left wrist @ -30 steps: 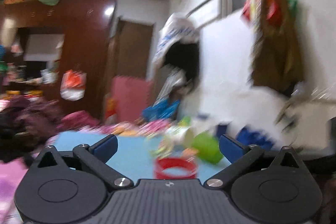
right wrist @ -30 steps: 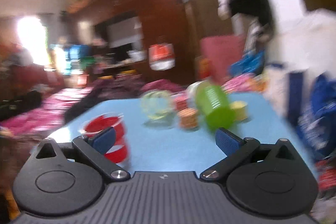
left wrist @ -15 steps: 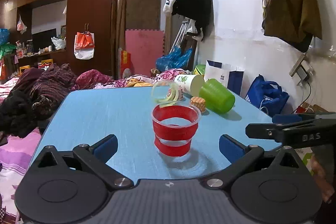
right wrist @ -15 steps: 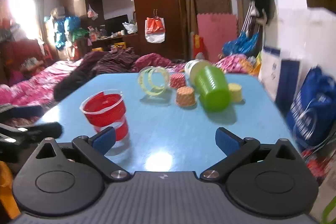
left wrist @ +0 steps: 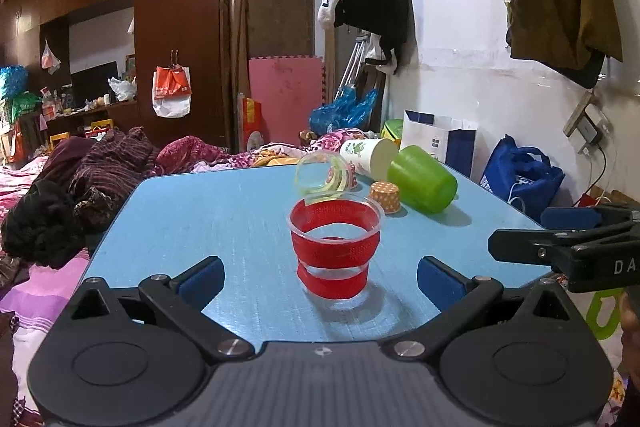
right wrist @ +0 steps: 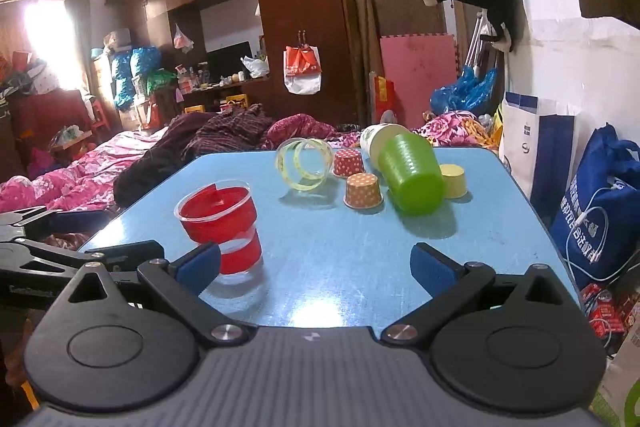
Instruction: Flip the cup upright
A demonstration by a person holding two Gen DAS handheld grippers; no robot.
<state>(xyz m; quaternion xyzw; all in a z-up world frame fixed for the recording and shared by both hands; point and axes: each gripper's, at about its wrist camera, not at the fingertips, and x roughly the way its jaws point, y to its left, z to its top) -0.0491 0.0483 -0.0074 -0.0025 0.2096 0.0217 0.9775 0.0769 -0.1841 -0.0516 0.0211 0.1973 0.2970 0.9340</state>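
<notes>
A clear cup with red bands [left wrist: 334, 247] stands upright near the front of the blue table [left wrist: 208, 219]; it also shows in the right wrist view [right wrist: 220, 227]. A green cup [left wrist: 422, 179] [right wrist: 412, 175] lies on its side farther back, with a white paper cup [left wrist: 368, 155] [right wrist: 376, 141] lying behind it. My left gripper [left wrist: 320, 277] is open and empty, just in front of the red-banded cup. My right gripper [right wrist: 316, 263] is open and empty over the table's front edge, right of that cup.
A clear yellowish cup [right wrist: 304, 167] lies on its side mid-table. Small upturned paper cups stand nearby: orange dotted [right wrist: 362, 191], red dotted [right wrist: 348, 163], yellow [right wrist: 454, 181]. Bags [right wrist: 596, 211] sit by the right wall. A bed with clothes [left wrist: 60, 195] lies left.
Both views have swung from blurred motion to steady. Both grippers have come in a little toward the table; the red-banded cup now looms larger in front of the left gripper.
</notes>
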